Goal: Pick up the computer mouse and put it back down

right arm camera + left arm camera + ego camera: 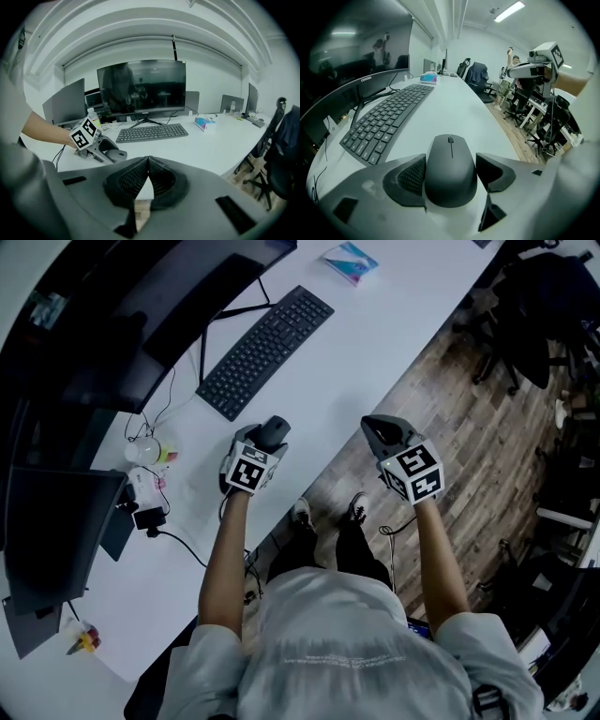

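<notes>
The dark grey computer mouse (451, 180) lies flat on the white desk (459, 108), between the jaws of my left gripper (450, 161). The left pad lies close against its side, while a narrow gap shows at the right pad, so that gripper is open around it. From the head view the mouse (274, 432) sits near the desk's front edge, just below the keyboard's near end. My right gripper (382, 435) hangs off the desk over the wooden floor, and its jaws (149, 161) are shut with nothing between them.
A black keyboard (267, 348) lies just beyond the mouse, in front of a large curved monitor (141, 315). A tissue box (352, 261) sits farther along the desk. A bottle (150, 454) and cables lie to the left. Office chairs (534, 315) stand on the floor at right.
</notes>
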{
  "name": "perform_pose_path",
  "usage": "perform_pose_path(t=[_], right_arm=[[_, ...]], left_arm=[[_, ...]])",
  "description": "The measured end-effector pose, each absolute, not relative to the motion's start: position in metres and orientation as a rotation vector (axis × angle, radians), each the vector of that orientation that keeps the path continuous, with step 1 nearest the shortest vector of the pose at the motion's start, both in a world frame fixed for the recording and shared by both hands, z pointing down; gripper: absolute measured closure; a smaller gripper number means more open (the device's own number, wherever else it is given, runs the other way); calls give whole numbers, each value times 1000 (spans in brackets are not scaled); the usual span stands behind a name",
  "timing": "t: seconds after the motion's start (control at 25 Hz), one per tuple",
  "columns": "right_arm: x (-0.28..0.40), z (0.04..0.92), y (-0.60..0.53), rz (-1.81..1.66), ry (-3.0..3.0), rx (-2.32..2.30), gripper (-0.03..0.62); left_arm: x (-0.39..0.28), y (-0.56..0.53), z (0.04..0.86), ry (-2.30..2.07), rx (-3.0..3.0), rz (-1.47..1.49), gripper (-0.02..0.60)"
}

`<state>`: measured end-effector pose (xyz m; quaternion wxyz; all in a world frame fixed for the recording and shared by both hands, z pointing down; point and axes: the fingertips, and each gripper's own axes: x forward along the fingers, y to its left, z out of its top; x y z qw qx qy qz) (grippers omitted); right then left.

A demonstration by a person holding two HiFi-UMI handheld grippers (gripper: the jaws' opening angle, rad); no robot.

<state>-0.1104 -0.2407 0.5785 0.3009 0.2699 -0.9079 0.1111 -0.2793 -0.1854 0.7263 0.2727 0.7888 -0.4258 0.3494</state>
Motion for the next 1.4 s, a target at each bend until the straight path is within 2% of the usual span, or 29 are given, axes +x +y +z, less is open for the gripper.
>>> perform_pose_path(t=[0.6, 0.84, 1.4], right_arm=[[-64, 550, -250, 244, -2408, 835, 594], [-30, 514, -264, 171, -2405, 959, 592], [16, 396, -265, -62, -2529, 1141, 592]], left_arm=[[-276, -192, 707, -1278, 2109, 915, 291], [-265, -215, 647, -1428, 2203, 788, 291], [-223, -223, 448, -1680, 2481, 564, 291]])
